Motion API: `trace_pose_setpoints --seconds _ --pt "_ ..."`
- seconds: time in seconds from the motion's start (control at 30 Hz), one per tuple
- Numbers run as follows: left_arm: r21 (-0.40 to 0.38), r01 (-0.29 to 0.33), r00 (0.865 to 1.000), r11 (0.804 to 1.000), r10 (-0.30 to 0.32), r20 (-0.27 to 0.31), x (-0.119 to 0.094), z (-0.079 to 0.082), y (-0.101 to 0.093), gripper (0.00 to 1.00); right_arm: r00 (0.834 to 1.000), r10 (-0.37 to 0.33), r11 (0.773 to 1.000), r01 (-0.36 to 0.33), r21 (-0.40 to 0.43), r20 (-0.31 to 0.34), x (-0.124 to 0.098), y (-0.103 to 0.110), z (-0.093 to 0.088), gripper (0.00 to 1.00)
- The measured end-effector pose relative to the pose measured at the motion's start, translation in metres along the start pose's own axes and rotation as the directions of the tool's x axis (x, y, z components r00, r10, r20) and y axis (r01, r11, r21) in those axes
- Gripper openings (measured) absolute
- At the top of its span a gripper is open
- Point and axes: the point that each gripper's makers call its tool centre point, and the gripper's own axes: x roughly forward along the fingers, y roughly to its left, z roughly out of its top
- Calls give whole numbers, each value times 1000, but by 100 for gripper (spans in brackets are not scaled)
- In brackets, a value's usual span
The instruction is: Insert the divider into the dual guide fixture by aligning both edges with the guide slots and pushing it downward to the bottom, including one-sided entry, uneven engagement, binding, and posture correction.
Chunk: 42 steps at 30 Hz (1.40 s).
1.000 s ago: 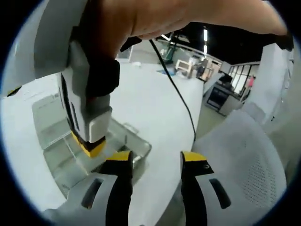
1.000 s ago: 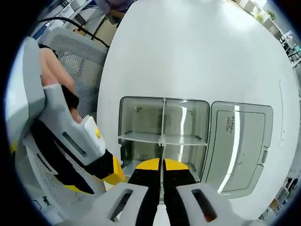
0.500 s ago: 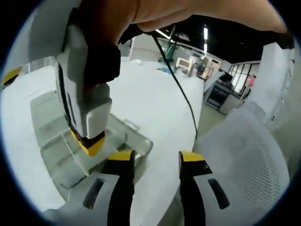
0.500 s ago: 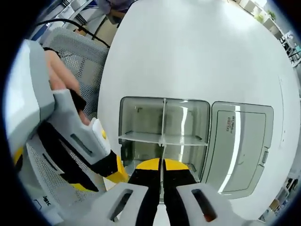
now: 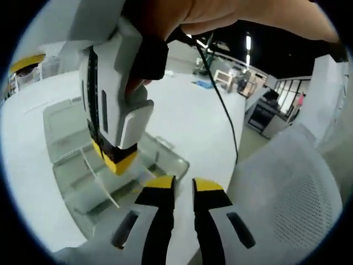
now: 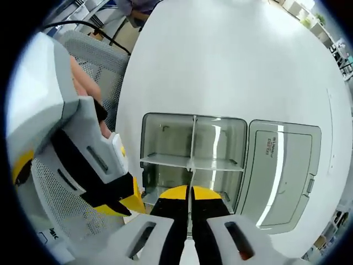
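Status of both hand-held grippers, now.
Left hand-held gripper: jaws slightly apart, holding nothing, beside the clear box.
Right hand-held gripper: shut on the divider, which stands in the box.

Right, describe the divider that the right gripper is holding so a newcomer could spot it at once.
Find the round white table, then the clear open box on it, its lid lying flat alongside. The divider is the thin clear panel standing on edge down the box's middle, pinched by the right gripper. Unlike the crosswise panel it meets, it runs straight away from that gripper.
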Motion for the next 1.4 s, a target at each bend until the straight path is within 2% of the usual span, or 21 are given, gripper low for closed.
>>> trace_pose_setpoints --seconds 0.4,0.73,1.4 --pt "-22 -42 999 999 42 3 1 0 8 0 1000 -7 1000 7 0 -7 -2 2 0 0" --pt "-28 -48 999 998 48 2 1 -1 10 0 1000 -3 1000 3 9 -12 -9 1 0 0" --pt "-46 -37 999 998 38 24 -3 -2 4 10 999 -39 999 38 -20 -17 -29 2 2 0"
